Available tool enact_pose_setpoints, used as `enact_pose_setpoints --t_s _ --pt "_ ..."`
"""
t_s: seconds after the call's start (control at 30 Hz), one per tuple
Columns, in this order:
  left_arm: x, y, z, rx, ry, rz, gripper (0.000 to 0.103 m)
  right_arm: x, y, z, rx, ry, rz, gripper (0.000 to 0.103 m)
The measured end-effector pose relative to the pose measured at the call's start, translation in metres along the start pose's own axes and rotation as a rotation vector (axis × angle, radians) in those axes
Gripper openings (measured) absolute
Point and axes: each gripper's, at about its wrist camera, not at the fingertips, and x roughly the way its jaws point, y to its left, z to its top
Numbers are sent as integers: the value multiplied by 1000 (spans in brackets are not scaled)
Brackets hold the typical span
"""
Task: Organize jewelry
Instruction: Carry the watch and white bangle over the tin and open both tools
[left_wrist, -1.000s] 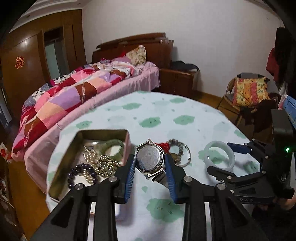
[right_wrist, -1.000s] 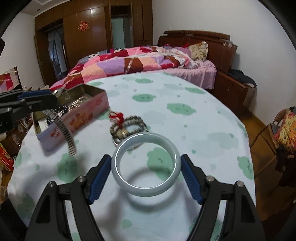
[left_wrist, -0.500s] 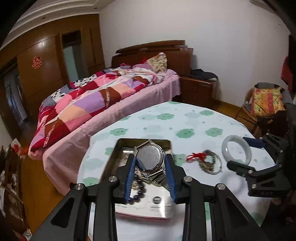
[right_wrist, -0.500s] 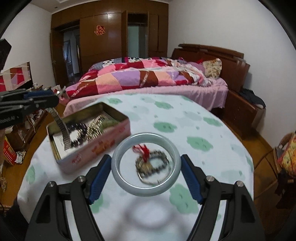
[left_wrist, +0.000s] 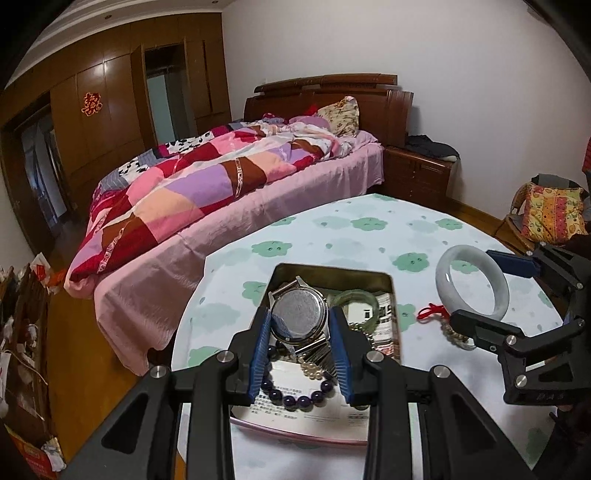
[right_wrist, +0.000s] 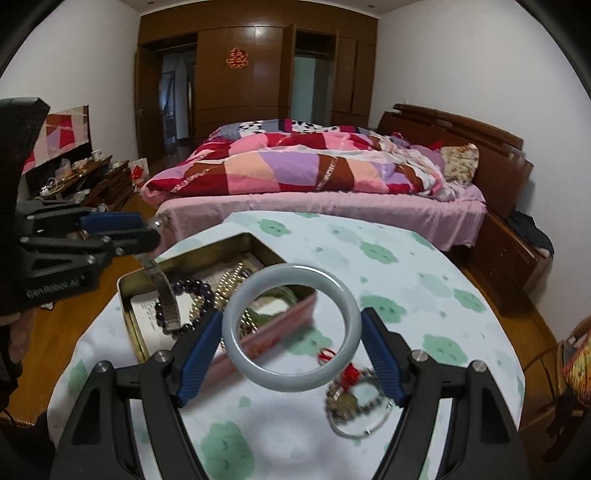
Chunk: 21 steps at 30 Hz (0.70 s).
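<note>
- I have both tongs loaded and I judge this the carry-to-tin step: the left tongs are closed part-way on the wristwatch, holding it above the open tin.
- The right tongs stand wide, pads gripping the pale jade bangle by its outer rim, held in the air just beside the tin's near wall.
- Next move, as I see it: lower the watch into the tin and release, then bring the bangle over the rim.
- Count: one watch, one pale bangle, one tin; inside it one purple bead bracelet, one green bangle and pearl strands I cannot count.
- A tangle of bracelets with a red tassel lies on the worktop; its number is unclear.
</note>
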Motion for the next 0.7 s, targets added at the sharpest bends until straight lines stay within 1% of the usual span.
enact_pose_setpoints --t_s 0.3,0.7 --pt "8 13 -8 -15 27 3 33 20 20 11 -43 11 18 78" --pt "29 25 -21 -62 76 -19 33 41 32 8 -90 36 53 78"
